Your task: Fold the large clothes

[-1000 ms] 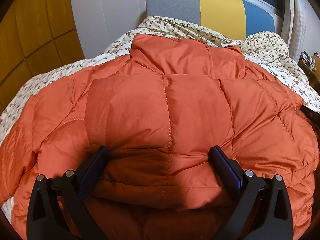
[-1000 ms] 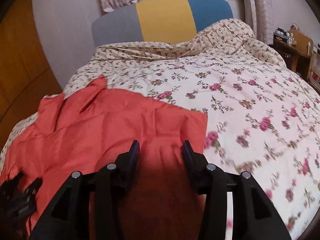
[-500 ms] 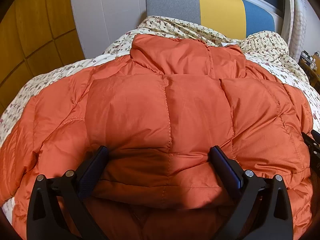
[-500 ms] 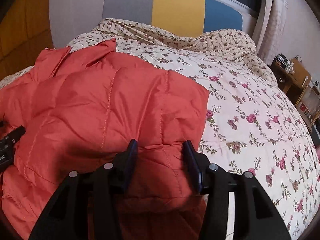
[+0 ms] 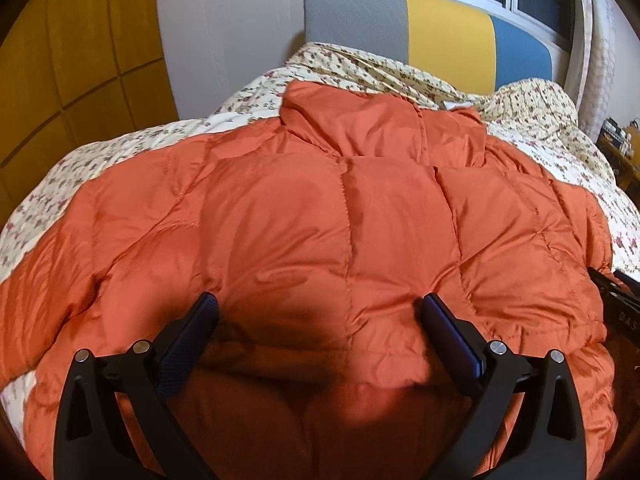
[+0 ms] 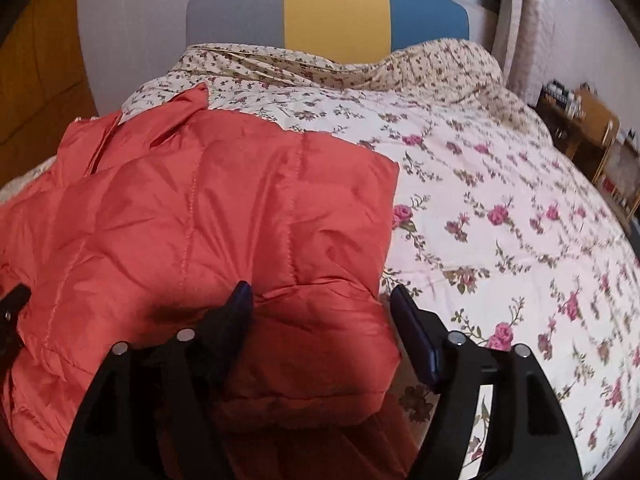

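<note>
Spreading apart after a tighter pinch a second ago, the right gripper (image 6: 320, 304) is letting go of the orange puffer jacket (image 5: 340, 232); its jaws are opening, with the folded right edge of the jacket still bulging between them, touching the left pad while the right pad stands clear over the bedspread. Since the earlier right wrist view, that side of the jacket has been brought over and now lies doubled on the body, its outer edge forming a straight line beside the flowered bedspread (image 6: 500, 208). That suggests one side fold is laid down and being released. The left gripper (image 5: 316, 304) has barely shifted: its jaws stand wide, resting on the padded hem without pinching it, and its tip shows at the left edge of the right wrist view. The jacket lies back-up on the bed, collar (image 5: 380, 128) toward the striped headboard (image 6: 332, 12). Its left side still sprawls over the bedspread, so that fold looks still to come. Trapped air in the padding may make the laid flap spring back. A wooden wardrobe (image 5: 72, 60) stands left, a cluttered side table (image 6: 588, 128) right; neither blocks the work
</note>
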Available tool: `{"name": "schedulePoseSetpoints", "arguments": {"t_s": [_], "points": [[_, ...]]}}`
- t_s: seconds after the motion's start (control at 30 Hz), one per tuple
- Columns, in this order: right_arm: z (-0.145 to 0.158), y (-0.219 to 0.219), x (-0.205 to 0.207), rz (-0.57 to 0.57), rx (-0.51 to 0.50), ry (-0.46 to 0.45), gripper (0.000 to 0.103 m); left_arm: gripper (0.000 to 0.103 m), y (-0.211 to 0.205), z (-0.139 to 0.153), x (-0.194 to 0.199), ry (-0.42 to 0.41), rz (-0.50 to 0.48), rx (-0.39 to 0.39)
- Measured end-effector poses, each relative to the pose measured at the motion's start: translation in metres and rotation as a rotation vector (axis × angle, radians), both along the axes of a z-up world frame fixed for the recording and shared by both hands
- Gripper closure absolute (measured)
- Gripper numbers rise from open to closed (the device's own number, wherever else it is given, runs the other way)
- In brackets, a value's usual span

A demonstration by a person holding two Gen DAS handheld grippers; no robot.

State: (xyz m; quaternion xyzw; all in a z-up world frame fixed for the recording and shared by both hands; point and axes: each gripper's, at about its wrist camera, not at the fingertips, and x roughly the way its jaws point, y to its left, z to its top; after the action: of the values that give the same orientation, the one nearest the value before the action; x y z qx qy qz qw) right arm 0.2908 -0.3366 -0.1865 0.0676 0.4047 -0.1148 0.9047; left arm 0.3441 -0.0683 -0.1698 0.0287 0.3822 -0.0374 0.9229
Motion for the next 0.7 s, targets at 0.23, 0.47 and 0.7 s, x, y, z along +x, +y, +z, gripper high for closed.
{"name": "schedulePoseSetpoints", "arguments": {"t_s": [0.23,0.47,0.7], "points": [[0.0,0.005,-0.002,-0.006,-0.02,-0.002,0.029,0.003,0.022,0.007,-0.028,-0.012,0.059,-0.084],[0.0,0.005,-0.002,-0.008,-0.02,-0.001,0.028,0.003,0.069,0.015,-0.073,-0.031,0.134,-0.232],[0.0,0.005,-0.002,-0.008,-0.018,-0.001,0.027,0.003,0.144,0.023,-0.111,-0.092,0.245,-0.349]]}}
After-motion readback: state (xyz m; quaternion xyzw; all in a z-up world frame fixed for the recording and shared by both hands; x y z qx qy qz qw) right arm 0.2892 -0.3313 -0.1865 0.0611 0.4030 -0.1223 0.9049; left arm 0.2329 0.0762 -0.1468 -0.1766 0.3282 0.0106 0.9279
